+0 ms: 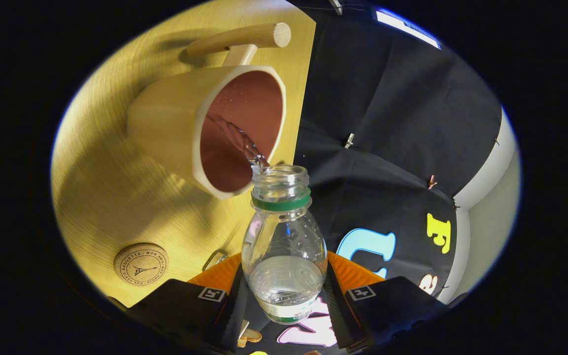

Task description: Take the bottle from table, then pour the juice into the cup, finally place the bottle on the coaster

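- gripper (284, 296) clamped on one bottle (284, 246), held between both fingers, tilted
- clear liquid streaming into one cup (205, 128) just ahead
- one coaster (141, 264) left of fingers, on table (111, 197)

One bottle (284, 246), one cup (205, 128), one coaster (141, 264), one gripper (284, 301).

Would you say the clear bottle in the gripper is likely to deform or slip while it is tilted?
The bottle, held in the hand-held gripper, looks thin clear plastic, so probably squeezable. It is mostly empty, so likely light. Its smooth wall may slip while pouring into the cup.
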{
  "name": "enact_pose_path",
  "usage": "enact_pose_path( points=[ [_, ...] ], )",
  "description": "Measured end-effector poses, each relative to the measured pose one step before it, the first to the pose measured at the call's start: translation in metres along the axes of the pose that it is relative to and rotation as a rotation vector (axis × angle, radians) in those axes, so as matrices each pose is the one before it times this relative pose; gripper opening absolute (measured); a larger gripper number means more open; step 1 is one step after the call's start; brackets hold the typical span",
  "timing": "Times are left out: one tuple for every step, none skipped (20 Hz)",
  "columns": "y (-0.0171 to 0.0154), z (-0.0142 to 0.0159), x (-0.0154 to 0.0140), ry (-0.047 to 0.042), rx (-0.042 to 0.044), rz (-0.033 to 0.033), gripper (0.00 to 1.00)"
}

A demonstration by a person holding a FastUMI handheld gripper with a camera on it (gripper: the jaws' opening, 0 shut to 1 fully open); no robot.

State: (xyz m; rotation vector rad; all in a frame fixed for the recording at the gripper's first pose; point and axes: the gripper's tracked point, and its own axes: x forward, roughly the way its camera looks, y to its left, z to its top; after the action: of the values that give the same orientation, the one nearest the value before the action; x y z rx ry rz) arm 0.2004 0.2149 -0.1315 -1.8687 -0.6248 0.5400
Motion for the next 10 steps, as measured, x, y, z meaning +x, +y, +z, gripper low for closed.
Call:
enact_pose_path(
  points=[
    [-0.00111,0.00073,0.00105,-0.00364,-0.00546,-0.00245,0.74],
    [-0.00070,0.00020,0.00047,-0.00445,-0.00724,-0.00237,0.74],
    [-0.00140,-0.00039,0.00067,-0.00656,-0.01157,-0.00468,0.74],
    [-0.00195,0.00147,0.00092,-0.00959,-0.01453,-0.00865,0.74],
    [-0.00151,-0.00007,0.00078,-0.00693,-0.01099,-0.00780,0.74],
    [-0.00145,-0.00057,0.00033,-0.00482,-0.00225,-0.00928,0.74],
    [0.00095,-0.00084,0.00114,0.00009,0.00091,-0.00441,0.74],
    [0.00053,-0.00076,-0.00048,-0.00130,-0.00229,-0.00283,0.74],
    [-0.00111,0.00235,0.00028,-0.00288,-0.00768,-0.00315,0.74],
    [-0.00041,0.00090,0.00031,-0.00496,-0.00900,-0.00166,0.74]
  ],
)
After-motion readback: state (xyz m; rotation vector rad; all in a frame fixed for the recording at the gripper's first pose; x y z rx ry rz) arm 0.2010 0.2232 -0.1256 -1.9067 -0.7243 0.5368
